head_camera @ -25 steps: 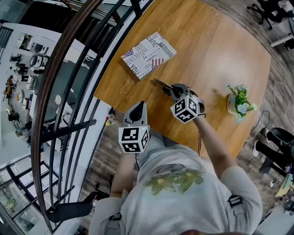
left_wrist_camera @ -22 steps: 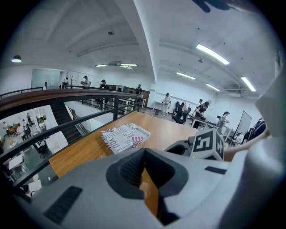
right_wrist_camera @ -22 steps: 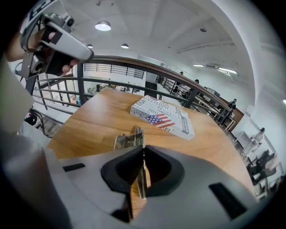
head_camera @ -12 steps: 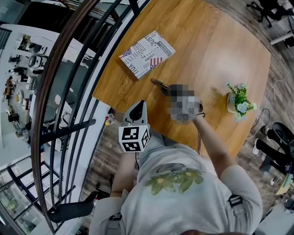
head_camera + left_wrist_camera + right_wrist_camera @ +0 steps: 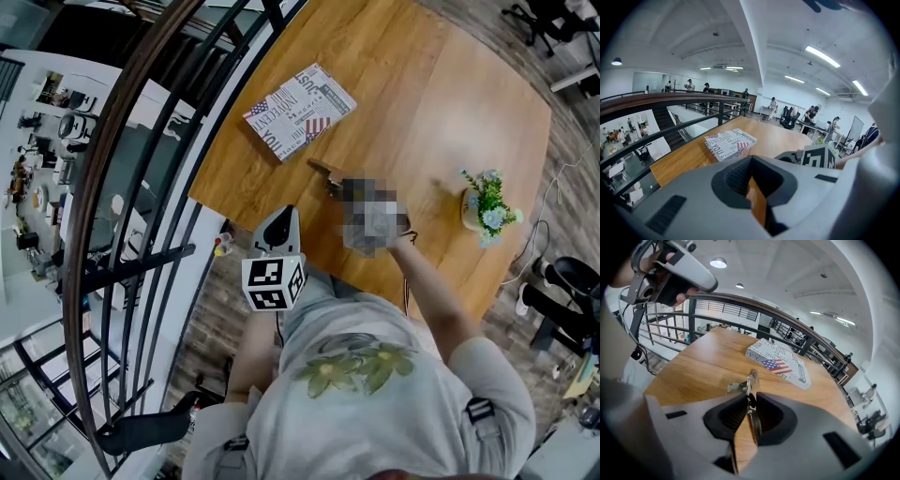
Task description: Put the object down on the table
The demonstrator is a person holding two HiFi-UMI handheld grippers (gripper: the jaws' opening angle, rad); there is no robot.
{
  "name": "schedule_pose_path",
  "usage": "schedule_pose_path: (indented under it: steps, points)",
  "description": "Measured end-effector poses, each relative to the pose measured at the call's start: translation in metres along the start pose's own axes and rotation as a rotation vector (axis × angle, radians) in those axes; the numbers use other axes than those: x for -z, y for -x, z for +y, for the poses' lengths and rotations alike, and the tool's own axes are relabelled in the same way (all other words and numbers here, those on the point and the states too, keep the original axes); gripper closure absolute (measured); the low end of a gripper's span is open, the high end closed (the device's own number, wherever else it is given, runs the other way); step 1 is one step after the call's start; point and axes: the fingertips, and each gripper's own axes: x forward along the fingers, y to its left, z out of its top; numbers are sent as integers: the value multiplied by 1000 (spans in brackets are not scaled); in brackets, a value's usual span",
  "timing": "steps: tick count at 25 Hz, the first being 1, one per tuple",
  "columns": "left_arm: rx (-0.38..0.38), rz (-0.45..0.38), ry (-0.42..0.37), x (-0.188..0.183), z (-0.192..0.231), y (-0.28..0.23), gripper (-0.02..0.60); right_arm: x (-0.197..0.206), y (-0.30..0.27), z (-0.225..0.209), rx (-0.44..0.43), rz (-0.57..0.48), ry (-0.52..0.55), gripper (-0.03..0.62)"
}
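A small metal folding tool point(image 5: 749, 383) with a riveted pivot points away from me, its far end on the wooden table point(image 5: 422, 103). In the head view the tool point(image 5: 323, 172) lies just ahead of my right gripper point(image 5: 339, 185), whose body is under a mosaic patch. The right gripper point(image 5: 749, 401) has its jaws opening, with the tool's near end still between them and the pads barely parted from it. My left gripper point(image 5: 281, 216) hangs at the table's near edge, shut and with nothing in it point(image 5: 751, 164).
A flag-printed book point(image 5: 300, 111) lies flat beyond the tool, near the table's far left edge. A small potted plant point(image 5: 486, 208) stands at the right. A dark railing point(image 5: 159, 141) runs along the table's left side, with a drop behind it.
The right gripper and the tool have shifted slightly up and left over the table. The left gripper has not moved.
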Motion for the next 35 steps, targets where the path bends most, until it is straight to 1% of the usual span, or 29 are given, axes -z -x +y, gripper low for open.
schedule_pose_path:
  steps: [12, 16, 21, 25, 30, 35]
  points:
    - [-4, -5, -2, 2, 1, 3, 566, 3, -6, 11, -13, 15, 29, 510]
    - [-7, -7, -6, 0, 1, 6, 566, 3, -5, 12, -17, 14, 25, 503]
    - [-9, -4, -19, 0, -1, 7, 566, 6, -7, 18, -56, 20, 16, 477]
    - [-6, -9, -38, -5, -3, 10, 566, 4, -5, 17, -56, 22, 2, 475]
    - [-1, -23, -59, -14, -7, 12, 566, -12, 10, 13, -59, -19, -45, 467]
    - [8, -46, -83, -26, -13, 14, 566, -37, 37, -2, -35, -106, -122, 468]
